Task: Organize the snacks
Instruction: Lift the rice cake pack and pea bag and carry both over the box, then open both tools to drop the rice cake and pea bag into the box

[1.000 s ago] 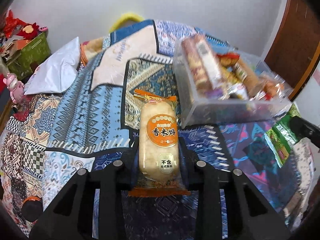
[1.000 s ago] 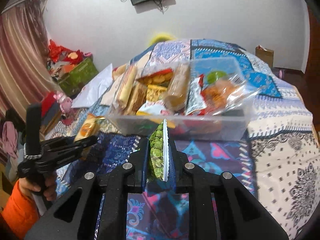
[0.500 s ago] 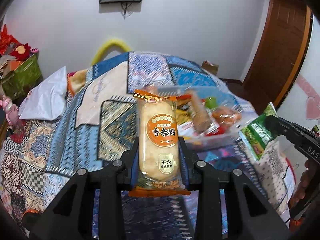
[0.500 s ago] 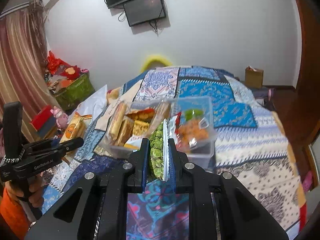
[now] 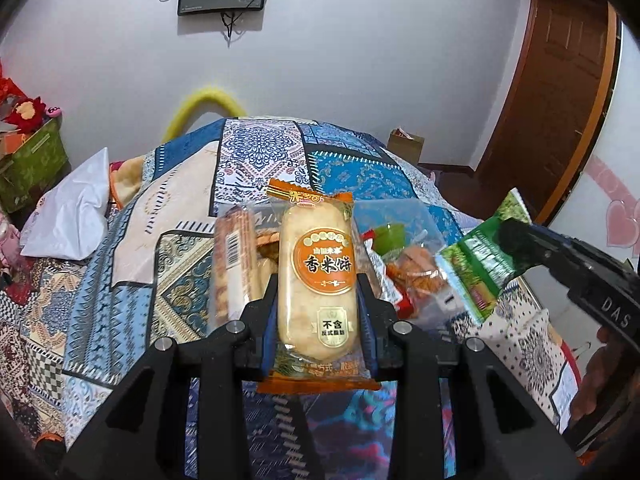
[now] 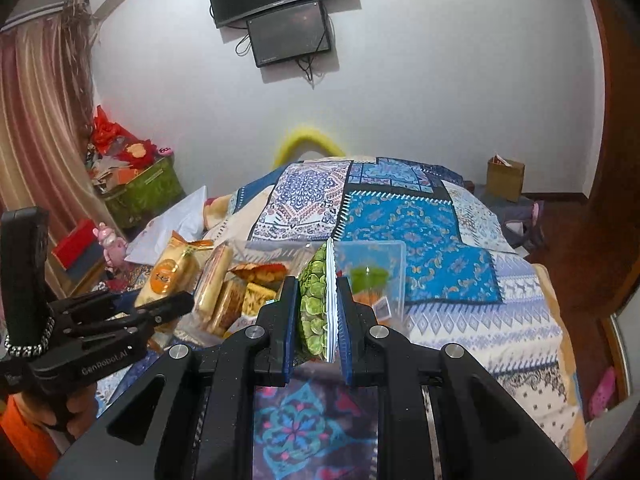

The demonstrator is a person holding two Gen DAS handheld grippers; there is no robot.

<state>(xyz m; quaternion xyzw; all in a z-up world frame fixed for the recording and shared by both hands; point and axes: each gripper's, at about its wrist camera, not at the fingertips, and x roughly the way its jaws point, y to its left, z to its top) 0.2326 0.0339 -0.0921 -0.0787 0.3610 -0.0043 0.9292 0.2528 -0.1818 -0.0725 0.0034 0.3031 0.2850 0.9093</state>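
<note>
My left gripper (image 5: 318, 300) is shut on an orange-trimmed rice cracker packet (image 5: 316, 280), held upright above the bed. It also shows in the right wrist view (image 6: 168, 276). My right gripper (image 6: 318, 300) is shut on a green pea snack packet (image 6: 314, 300), seen at the right in the left wrist view (image 5: 484, 256). A clear plastic box (image 6: 392, 256) with several snack packets sits on the bed ahead of both grippers, partly hidden behind the held packets.
The box stands on a patchwork blue bedspread (image 6: 400, 216). A white plastic bag (image 5: 76, 208) lies at the bed's left side. A green box (image 6: 140, 192) with red items is at far left. A brown door (image 5: 560, 92) is at right.
Both grippers have risen and pulled back from the box, each keeping its packet. The box now looks smaller and lower in both views.
</note>
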